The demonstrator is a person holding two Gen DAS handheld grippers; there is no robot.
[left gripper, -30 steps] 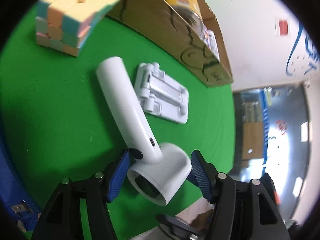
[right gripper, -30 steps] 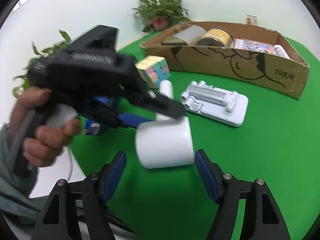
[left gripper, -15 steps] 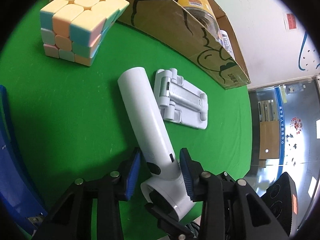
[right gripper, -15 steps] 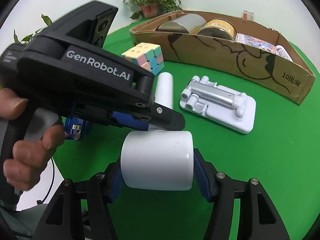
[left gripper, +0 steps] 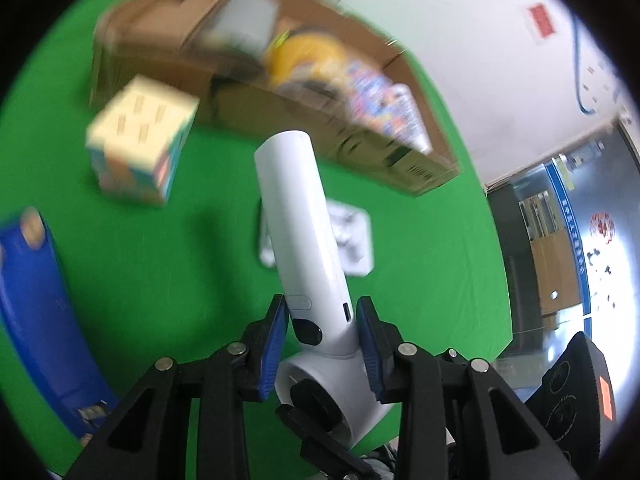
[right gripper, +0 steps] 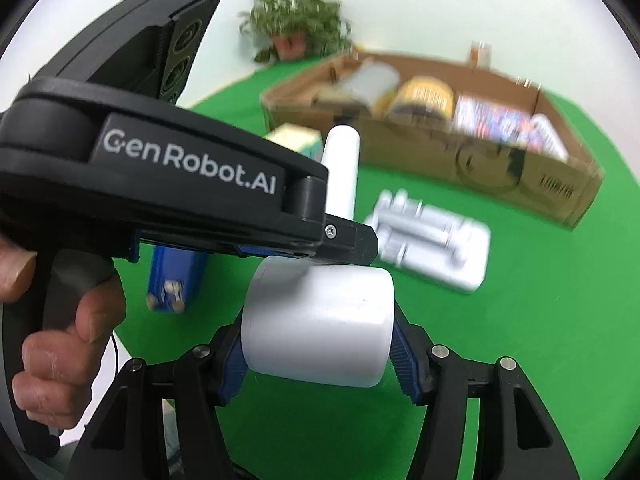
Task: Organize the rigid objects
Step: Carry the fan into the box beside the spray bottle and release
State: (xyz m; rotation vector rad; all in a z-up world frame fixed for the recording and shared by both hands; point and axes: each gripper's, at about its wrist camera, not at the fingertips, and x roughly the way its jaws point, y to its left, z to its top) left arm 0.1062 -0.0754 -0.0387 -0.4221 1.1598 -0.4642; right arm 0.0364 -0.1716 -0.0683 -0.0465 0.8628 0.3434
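A white hair dryer hangs above the green table, held by both grippers. My left gripper (left gripper: pixel 322 313) has its blue pads pressed on the handle (left gripper: pixel 298 216) just above the barrel, and its jaws are still closing. The handle's free end points toward the cardboard box (left gripper: pixel 248 108). In the right wrist view my right gripper (right gripper: pixel 318 346) is shut across the round barrel (right gripper: pixel 320 320). The left gripper's black body (right gripper: pixel 180 184), held by a hand (right gripper: pixel 60 352), reaches over the barrel from the left.
A pastel puzzle cube (left gripper: pixel 140 148) stands left of the box. A white folding stand (right gripper: pixel 436 240) lies flat in front of it. A blue object (left gripper: pixel 36 300) lies at the left. The box holds a yellow-lidded jar (right gripper: pixel 424 98) and other items. A potted plant (right gripper: pixel 296 28) stands behind.
Both grippers closed, the left on the handle and the right on the barrel. The dryer has since risen off the table, its handle now pointing toward the box.
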